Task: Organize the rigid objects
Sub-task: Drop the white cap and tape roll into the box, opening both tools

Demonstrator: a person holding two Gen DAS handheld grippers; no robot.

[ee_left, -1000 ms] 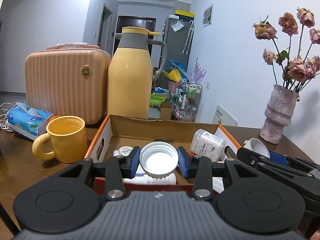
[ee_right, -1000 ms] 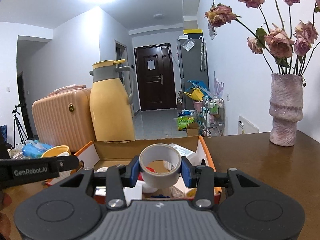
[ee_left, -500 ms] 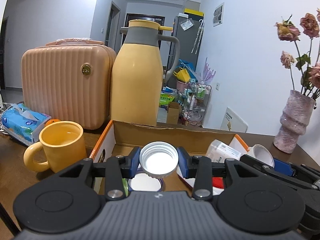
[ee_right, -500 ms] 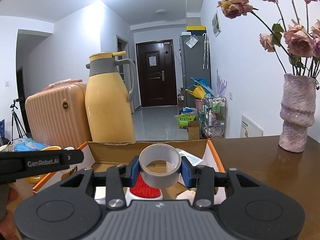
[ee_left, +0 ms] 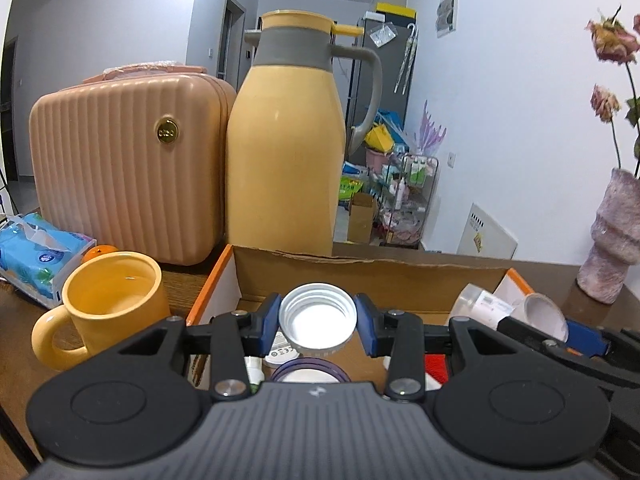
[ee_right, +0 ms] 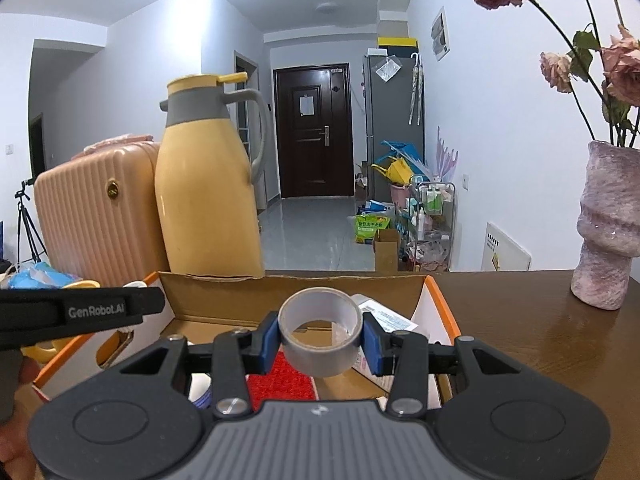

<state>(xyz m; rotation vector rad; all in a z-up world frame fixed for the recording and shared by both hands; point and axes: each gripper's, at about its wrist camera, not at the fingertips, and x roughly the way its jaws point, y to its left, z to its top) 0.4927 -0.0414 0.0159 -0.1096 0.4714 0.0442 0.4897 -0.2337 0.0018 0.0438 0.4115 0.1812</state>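
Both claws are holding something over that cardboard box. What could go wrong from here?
The white lid in the left gripper is pinched only at its rim, so it might slip or pop out. The tape roll in the right gripper could roll or bounce once dropped into the crowded box.

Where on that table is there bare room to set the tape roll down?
Bare brown tabletop lies between the cardboard box and the pink vase. The box is crowded with small items. The far left is packed: yellow mug, suitcase, thermos, tissue pack.
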